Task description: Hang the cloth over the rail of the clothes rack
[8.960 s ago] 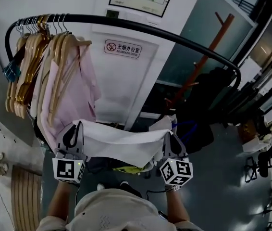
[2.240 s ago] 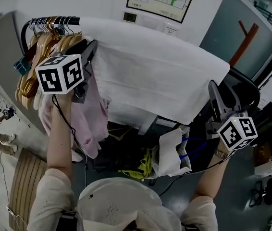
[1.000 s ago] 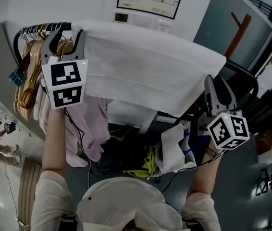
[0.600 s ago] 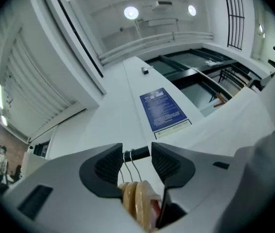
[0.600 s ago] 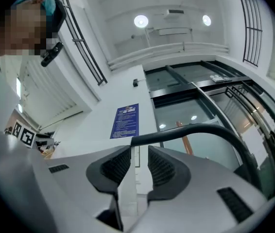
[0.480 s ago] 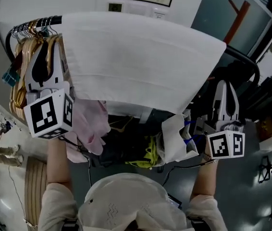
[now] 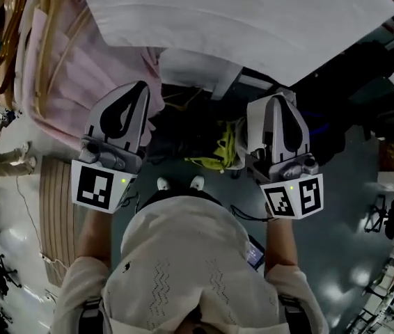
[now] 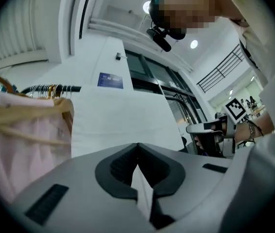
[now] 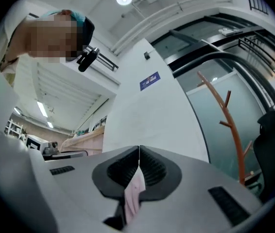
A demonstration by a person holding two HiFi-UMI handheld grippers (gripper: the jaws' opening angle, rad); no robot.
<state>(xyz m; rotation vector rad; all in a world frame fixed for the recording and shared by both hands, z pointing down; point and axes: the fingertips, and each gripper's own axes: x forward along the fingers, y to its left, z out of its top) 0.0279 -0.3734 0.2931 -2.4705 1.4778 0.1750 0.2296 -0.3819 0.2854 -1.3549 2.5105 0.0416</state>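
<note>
Now your arms are tucked close to your body, forearms running up either side of your chest. Each hand carries its gripper with the jaws aimed toward 12 o'clock in the head view. Your left gripper (image 7: 140,88) sits at about 9 o'clock of that view's centre and your right gripper (image 7: 280,99) at about 3 o'clock, level with each other and well apart. Both have their jaws pressed fully together, tip to tip, with nothing caught between them; each gripper view shows the ribbed pads meeting.

The cloth (image 7: 239,19) is free of both grippers. It spreads across the top of the head view, from 11 to 1 o'clock, clear of both jaw tips. In the left gripper view it hangs flat at 12 o'clock ahead of the jaws, draped over the rail (image 8: 45,88), whose bare stretch shows at the cloth's 9 o'clock edge, carrying hangers (image 7: 8,44). A pink garment (image 7: 65,82) hangs at 10 o'clock of the left gripper, beside the cloth. In the right gripper view an orange coat stand (image 9: 230,125) rises at 3 o'clock of the cloth.
</note>
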